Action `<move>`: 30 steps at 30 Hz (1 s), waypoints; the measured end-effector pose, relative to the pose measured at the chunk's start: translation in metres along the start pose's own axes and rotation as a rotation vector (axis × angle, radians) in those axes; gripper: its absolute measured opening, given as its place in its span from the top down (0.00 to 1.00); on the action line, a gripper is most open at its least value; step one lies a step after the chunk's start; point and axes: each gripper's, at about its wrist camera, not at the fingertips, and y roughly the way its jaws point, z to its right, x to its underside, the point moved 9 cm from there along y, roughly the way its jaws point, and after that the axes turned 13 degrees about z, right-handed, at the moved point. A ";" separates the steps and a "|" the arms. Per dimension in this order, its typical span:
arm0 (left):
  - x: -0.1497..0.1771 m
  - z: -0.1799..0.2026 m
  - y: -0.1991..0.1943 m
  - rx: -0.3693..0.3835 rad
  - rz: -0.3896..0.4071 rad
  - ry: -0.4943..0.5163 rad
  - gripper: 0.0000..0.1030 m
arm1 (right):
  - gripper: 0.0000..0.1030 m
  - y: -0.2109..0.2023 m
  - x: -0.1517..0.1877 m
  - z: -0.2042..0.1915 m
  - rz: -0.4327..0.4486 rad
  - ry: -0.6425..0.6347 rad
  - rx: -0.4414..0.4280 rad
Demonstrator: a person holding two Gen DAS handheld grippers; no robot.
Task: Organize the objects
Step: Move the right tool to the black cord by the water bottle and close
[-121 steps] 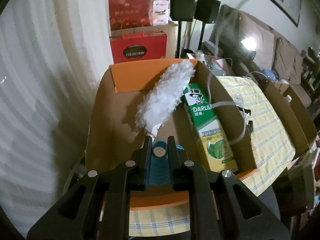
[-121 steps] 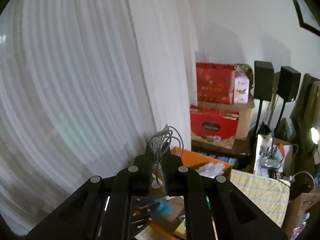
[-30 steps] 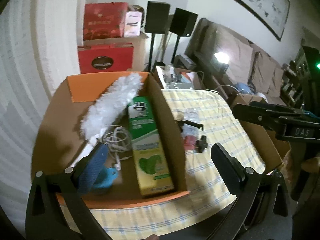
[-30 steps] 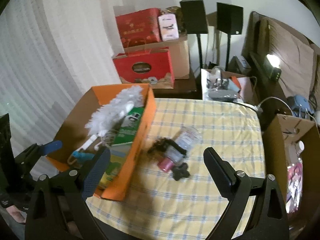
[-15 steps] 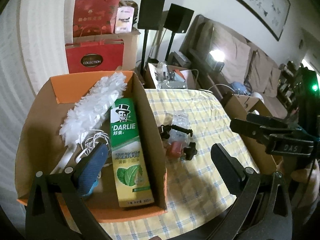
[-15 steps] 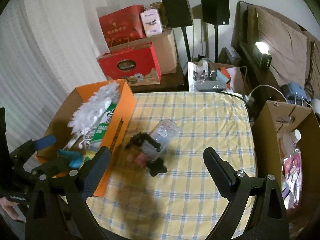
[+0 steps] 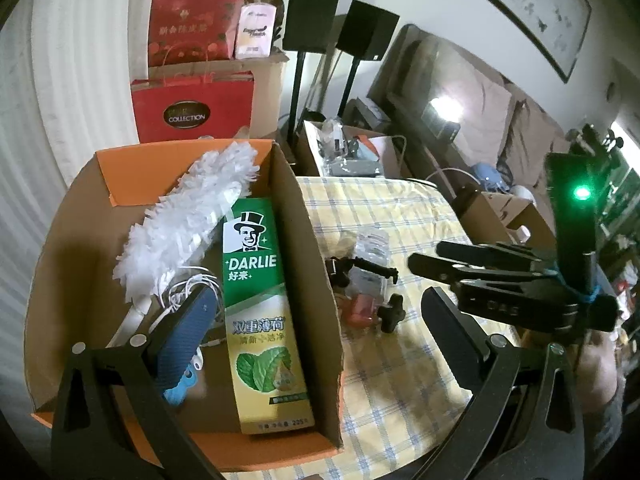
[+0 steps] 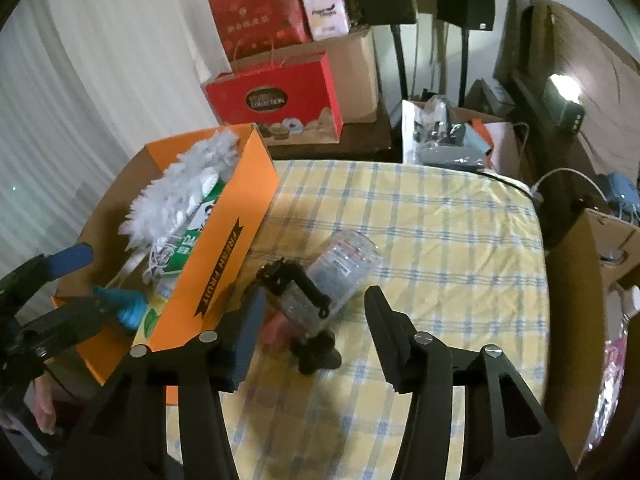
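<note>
An orange cardboard box (image 7: 304,240) stands on the left of the checked tablecloth (image 8: 440,240). It holds a white duster (image 7: 192,208), a green toothpaste carton (image 7: 260,300), a coiled white cable (image 7: 180,284) and a small blue object (image 7: 182,390). My left gripper (image 7: 316,300) hangs open over the box's near end. A clear plastic bottle (image 8: 344,260) with a pink cap (image 7: 360,308) lies beside the box, under a black mini tripod (image 8: 296,280). My right gripper (image 8: 314,320) is low over them. Its jaws are closing with the cap end and tripod between them, and the pads do not press.
Red gift bags (image 8: 280,96) and a carton stand behind the table, with two black speakers (image 7: 312,20) on stands. An open brown box (image 8: 592,280) sits at the table's right edge. A white curtain (image 8: 80,80) hangs on the left.
My right gripper has come down toward the bottle and tripod, and its jaws have narrowed. The left gripper has let go of the blue object and edged over the box, staying wide.
</note>
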 end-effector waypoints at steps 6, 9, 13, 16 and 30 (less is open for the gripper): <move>-0.002 -0.008 0.005 -0.005 -0.004 -0.020 0.01 | 0.64 0.026 0.003 -0.012 -0.016 -0.054 -0.037; -0.002 -0.012 0.007 -0.007 -0.007 -0.027 0.01 | 0.67 0.038 0.008 -0.015 -0.038 -0.079 -0.027; 0.000 -0.013 0.009 -0.005 -0.014 -0.034 0.01 | 0.71 0.048 0.013 -0.015 -0.057 -0.086 -0.026; 0.002 -0.013 0.011 -0.004 -0.020 -0.033 0.01 | 0.71 0.051 0.016 -0.016 -0.064 -0.096 -0.024; 0.004 -0.011 0.011 0.011 -0.028 -0.046 0.01 | 0.92 0.061 0.027 -0.019 -0.093 -0.122 -0.025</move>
